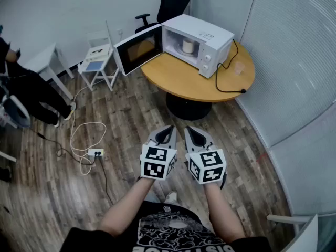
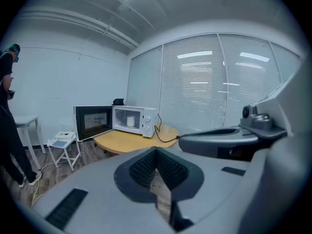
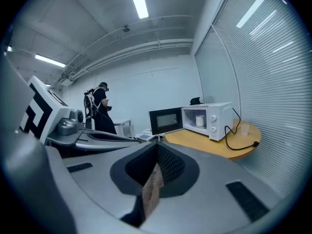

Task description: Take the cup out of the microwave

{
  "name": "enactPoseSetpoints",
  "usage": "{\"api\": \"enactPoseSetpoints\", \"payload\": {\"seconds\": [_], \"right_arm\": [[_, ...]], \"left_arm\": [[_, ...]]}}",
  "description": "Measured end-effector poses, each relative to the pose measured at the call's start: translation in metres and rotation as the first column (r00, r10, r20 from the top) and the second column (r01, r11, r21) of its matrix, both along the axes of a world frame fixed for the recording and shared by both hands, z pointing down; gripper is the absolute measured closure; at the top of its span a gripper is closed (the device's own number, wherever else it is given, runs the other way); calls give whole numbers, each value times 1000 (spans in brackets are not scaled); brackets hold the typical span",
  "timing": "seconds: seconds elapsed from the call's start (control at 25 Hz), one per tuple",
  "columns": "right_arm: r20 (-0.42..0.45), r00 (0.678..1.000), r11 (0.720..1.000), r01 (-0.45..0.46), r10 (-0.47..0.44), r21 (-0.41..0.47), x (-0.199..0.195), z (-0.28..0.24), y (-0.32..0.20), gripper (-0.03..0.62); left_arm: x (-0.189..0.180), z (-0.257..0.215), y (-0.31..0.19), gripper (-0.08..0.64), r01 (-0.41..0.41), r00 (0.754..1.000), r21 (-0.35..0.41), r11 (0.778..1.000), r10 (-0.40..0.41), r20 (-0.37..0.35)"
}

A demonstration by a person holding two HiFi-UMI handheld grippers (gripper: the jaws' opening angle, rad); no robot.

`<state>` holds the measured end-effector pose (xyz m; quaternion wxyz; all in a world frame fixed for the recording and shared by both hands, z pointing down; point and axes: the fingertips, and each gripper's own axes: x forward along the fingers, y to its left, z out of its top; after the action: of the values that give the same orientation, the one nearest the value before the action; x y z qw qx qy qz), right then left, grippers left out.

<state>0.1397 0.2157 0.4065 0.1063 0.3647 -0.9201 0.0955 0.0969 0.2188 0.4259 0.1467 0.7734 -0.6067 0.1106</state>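
A white microwave (image 1: 202, 43) stands on a round wooden table (image 1: 184, 80) across the room, its door (image 1: 137, 50) swung open to the left. A white cup (image 1: 188, 45) sits inside its chamber; the cup (image 2: 130, 122) (image 3: 200, 121) also shows in both gripper views. My left gripper (image 1: 168, 129) (image 2: 157, 151) and right gripper (image 1: 190, 130) (image 3: 157, 148) are held side by side over the wood floor, well short of the table. Both are shut with nothing between the jaws and point toward the microwave.
A black cord (image 1: 226, 83) runs from the microwave across the table, beside a small clear plastic cup (image 1: 239, 67). An office chair (image 1: 170, 4) stands behind the table, a white stool (image 1: 98, 62) to its left. A power strip (image 1: 95, 152) with cables lies on the floor. A person (image 1: 26, 88) stands at left.
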Motion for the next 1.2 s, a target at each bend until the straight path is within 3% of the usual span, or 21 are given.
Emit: {"api": "enactPoseSetpoints", "payload": {"seconds": [0.2,0.6,1.2], "right_arm": [[30,1000,1000,-9,10,-23,1,3,2,577],[3,1000,999,-6,6,-39,-14,16,-11,577],[-35,998,998,-47,46,-48,-78,22,-93,577]], "left_arm": [[-2,2,3,552,2,1000,-5,1000,-2,-7],[-14,14,-11,551,-6,1000,-18,1000,6,-20],[-75,24,-97,551,-60,997,-34,998,58,-53]]}}
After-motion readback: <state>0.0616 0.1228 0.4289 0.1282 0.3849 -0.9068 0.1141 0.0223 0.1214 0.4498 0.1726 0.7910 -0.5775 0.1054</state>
